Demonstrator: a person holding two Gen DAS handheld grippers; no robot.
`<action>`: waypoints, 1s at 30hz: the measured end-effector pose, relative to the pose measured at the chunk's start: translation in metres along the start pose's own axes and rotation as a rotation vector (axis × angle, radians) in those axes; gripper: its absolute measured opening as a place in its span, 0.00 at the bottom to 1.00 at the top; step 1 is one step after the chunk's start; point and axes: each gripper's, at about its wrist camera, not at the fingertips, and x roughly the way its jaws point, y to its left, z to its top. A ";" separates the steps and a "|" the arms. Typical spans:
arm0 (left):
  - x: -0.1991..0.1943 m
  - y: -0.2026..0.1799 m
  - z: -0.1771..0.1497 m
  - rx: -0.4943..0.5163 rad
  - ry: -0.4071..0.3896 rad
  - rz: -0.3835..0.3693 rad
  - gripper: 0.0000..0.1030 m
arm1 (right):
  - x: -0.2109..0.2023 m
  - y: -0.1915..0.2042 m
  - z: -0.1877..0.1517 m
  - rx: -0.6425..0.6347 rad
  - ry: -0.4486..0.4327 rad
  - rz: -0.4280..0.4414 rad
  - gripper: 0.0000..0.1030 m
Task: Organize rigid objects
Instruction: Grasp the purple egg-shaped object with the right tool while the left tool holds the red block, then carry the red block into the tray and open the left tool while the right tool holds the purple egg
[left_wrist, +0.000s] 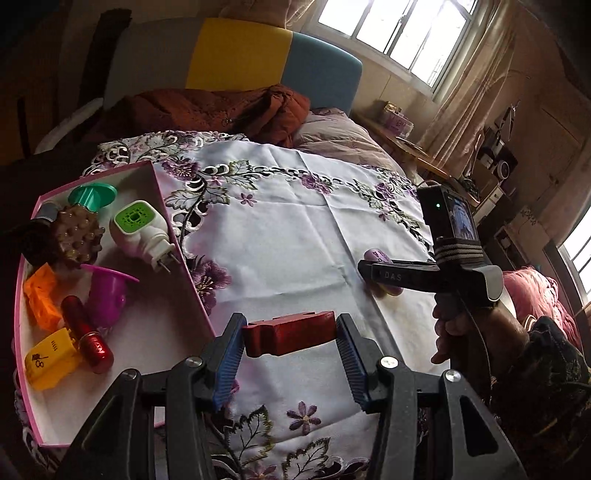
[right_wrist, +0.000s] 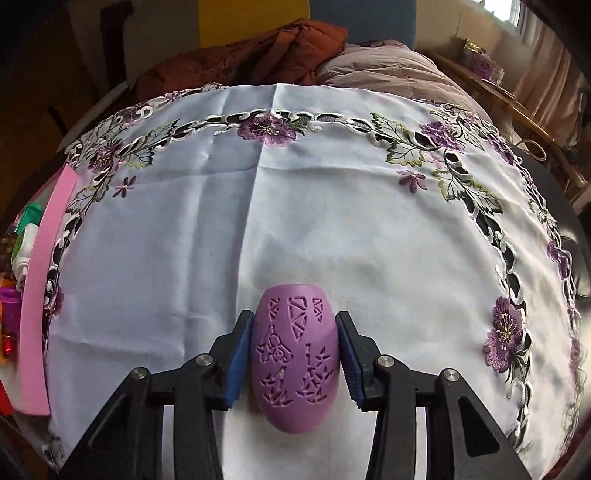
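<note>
a: where is the purple egg (right_wrist: 294, 356)?

b: low in the middle of the right wrist picture. it lies on the white flowery cloth (right_wrist: 229, 221), between the right tongs (right_wrist: 294, 360).

a: do the tongs have it?

b: both blue pads sit against its sides, about half open, so i think they hold it. it is still touching the cloth.

a: how will it feel?

b: hard and light, i guess. it is round and smooth, so it may slip. holding the fat middle is best.

a: and the left tongs (left_wrist: 290, 341)?

b: they are partly open too, shut on a red block (left_wrist: 290, 333), low in the middle of the left picture. it looks stiff, with flat ends that are good to pinch.

a: where do things go?

b: likely in the pink box (left_wrist: 184, 254) at the left. it already has toys in it.
</note>
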 end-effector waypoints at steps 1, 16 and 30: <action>0.000 0.001 0.001 -0.005 -0.003 0.007 0.49 | 0.000 0.001 -0.001 -0.005 -0.002 -0.007 0.44; -0.011 0.011 -0.003 -0.016 -0.017 0.080 0.49 | 0.000 0.010 -0.002 -0.065 -0.006 -0.044 0.44; -0.032 0.041 -0.009 -0.065 -0.049 0.156 0.49 | -0.001 0.013 -0.004 -0.095 -0.024 -0.068 0.43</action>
